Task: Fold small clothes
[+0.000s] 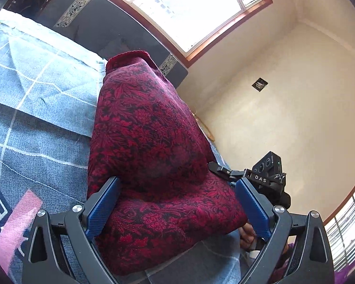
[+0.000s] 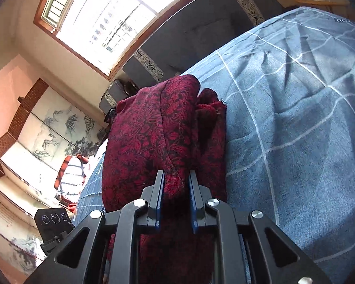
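Here the red patterned garment [image 1: 153, 156] hangs over the bed [image 1: 35, 108], which is covered with a blue-grey checked blanket, and both grippers are busy with it. The right gripper [image 2: 176, 184] has its jaws clenched on a gathered ridge of the cloth; the blue pads press the fabric from both sides, so this edge is really held. It seems this grip carries the garment, because the cloth rises away from the jaws in a long fold and does not lie flat.

The left gripper [image 1: 177, 203] stands differently. Its jaws are spread wide, and the garment bulges between them and drapes over the left pad, but the pads do not squeeze it. Probably this gripper only supports or spreads the cloth while the other one holds it, or it is preparing to take a second edge.

In the left wrist view, the other gripper's black camera body [image 1: 269, 175] is just beside the cloth. The fold is judged as still in progress: the garment is bunched, not yet laid down.
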A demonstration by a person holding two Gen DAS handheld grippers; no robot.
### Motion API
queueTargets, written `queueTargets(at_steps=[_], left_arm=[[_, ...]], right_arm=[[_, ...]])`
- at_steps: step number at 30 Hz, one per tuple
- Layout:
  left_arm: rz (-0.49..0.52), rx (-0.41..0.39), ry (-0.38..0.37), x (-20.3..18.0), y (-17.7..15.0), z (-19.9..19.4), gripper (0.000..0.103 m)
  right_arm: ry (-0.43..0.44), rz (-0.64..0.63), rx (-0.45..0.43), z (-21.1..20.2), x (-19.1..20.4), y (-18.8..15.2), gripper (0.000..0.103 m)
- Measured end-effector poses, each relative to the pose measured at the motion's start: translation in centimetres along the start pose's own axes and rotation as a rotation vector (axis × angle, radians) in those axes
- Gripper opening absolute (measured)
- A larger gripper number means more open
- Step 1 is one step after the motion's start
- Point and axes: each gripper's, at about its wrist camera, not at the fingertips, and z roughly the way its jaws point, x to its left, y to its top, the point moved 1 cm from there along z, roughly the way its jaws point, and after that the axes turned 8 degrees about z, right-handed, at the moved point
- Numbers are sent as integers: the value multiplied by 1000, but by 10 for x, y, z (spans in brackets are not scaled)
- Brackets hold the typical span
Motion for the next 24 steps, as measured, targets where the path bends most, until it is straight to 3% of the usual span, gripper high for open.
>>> queueTargets(at_steps=[4, 14, 20, 24], left_arm=[[23, 22, 21, -4, 2, 3, 99], [47, 43, 57, -7, 2, 7, 101], [95, 78, 107, -14, 2, 14, 103], [108, 95, 133, -14, 1, 18, 103]], right_arm=[[83, 122, -12, 3, -27, -5, 16], [32, 31, -23, 3, 3, -10, 16], [21, 22, 15, 7, -13, -10, 17], [16, 12, 32, 7, -8, -11, 27]])
